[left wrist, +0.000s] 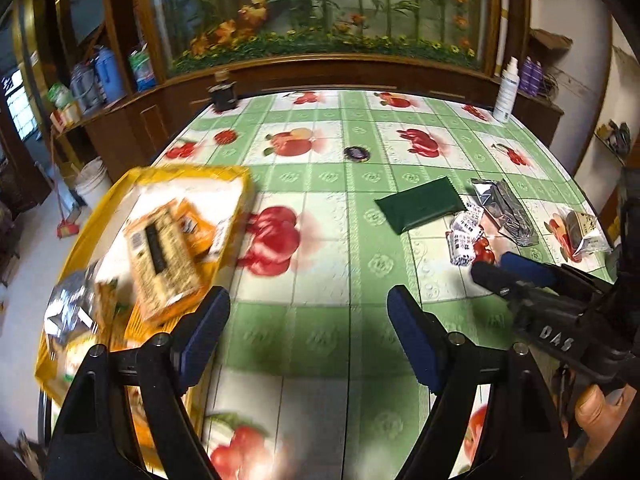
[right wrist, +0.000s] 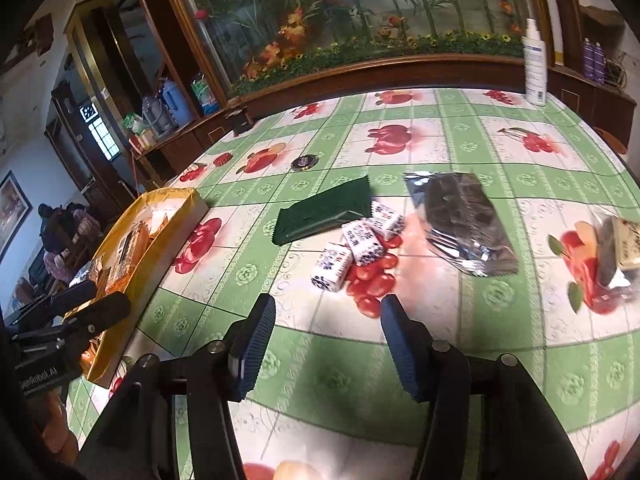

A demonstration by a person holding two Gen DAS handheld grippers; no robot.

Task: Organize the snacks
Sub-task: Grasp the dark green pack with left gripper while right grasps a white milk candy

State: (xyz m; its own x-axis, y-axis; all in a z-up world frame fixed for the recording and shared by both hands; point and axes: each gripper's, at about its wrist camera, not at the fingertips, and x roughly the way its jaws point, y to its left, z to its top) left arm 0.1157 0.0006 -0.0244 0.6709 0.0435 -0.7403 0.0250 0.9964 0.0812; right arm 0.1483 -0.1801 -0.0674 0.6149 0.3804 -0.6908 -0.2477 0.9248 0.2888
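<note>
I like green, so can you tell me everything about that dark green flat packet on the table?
The dark green flat packet is a sealed rectangular wrapper, matte like plastic film, with zigzag crimped ends. No writing shows on it. It lies flat and slantwise on the green fruit-print tablecloth, near the table's middle. One end sits against, perhaps touching, the small white-and-blue wrapped candies. Neither gripper touches it.

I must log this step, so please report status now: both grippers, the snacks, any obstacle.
Left gripper open, empty. Right gripper open, empty. Green packet, three white-blue candies, silver pouch loose on table; yellow tray part-filled. No obstacle.
</note>
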